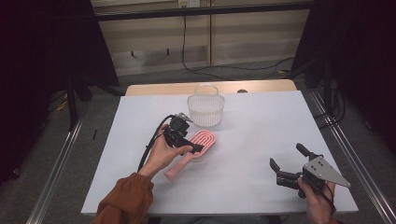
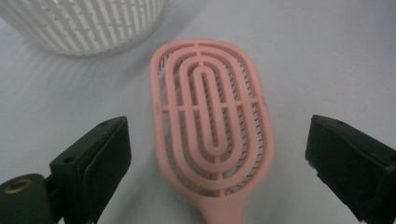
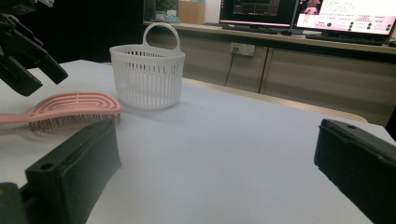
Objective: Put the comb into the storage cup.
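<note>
A pink hairbrush (image 1: 208,139) lies bristles down near the middle of the white table (image 1: 261,116), its handle pointing toward the person. My left gripper (image 1: 193,138) hovers open over the brush. In the left gripper view the brush head (image 2: 212,121) lies between the two spread jaws of the left gripper (image 2: 217,126), apart from both. A white slatted basket (image 1: 206,108) with a loop handle stands upright just behind the brush. My right gripper (image 1: 286,155) is open and empty low at the table's near right, pointing toward the basket (image 3: 148,77) and brush (image 3: 70,107).
The basket's wall (image 2: 88,23) is close beyond the brush head. The left gripper (image 3: 25,60) hangs above the brush handle in the right gripper view. Bare white tabletop spreads to the right. Monitors (image 3: 345,18) and a cabinet stand beyond the table; cables (image 1: 224,70) run on the floor.
</note>
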Demonstrator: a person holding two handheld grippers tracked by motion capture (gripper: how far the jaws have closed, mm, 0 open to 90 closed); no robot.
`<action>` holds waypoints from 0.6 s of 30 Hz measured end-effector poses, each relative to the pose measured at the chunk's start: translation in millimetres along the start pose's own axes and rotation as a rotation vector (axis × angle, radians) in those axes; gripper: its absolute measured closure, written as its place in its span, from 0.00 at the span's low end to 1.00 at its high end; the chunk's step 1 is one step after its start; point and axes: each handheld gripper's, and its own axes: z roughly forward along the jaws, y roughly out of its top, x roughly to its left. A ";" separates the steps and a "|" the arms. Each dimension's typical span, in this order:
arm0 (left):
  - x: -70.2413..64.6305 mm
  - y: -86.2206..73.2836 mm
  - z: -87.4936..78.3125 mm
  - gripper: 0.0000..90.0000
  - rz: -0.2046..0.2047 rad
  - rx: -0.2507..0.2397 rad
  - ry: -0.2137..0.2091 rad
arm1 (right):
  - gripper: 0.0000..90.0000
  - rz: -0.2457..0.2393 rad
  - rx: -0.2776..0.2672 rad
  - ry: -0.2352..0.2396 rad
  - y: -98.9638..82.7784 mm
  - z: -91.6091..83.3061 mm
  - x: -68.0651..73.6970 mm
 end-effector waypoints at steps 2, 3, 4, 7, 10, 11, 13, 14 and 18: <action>-0.8 0.2 4.5 0.08 0.012 0.023 0.007 | 0.00 -0.001 0.001 -0.001 0.0 -0.2 0.1; -1.1 0.0 6.6 0.08 0.013 0.028 0.009 | 0.00 -0.003 0.003 0.002 -0.1 -0.1 0.2; -1.1 -0.1 7.9 0.09 0.015 0.043 0.011 | 0.00 -0.006 0.002 0.003 -0.1 0.0 0.3; -2.1 1.8 9.2 0.11 0.022 0.051 0.023 | 0.00 -0.006 0.002 0.003 -0.1 0.3 0.3; -3.8 5.7 10.5 0.10 0.017 0.065 0.026 | 0.00 -0.007 0.000 0.003 0.0 0.2 0.3; -4.6 7.1 11.3 0.11 0.016 0.064 0.022 | 0.00 -0.006 0.003 0.002 0.0 0.1 0.4; -7.3 9.9 13.4 0.12 0.027 0.079 0.045 | 0.00 -0.005 0.006 0.001 -0.2 0.4 0.5; -8.4 10.8 15.2 0.12 0.025 0.091 0.041 | 0.00 -0.007 0.008 0.006 -0.3 0.6 0.5; -6.9 11.2 21.2 0.11 0.019 0.123 0.044 | 0.00 -0.006 0.006 0.006 -0.4 0.2 0.3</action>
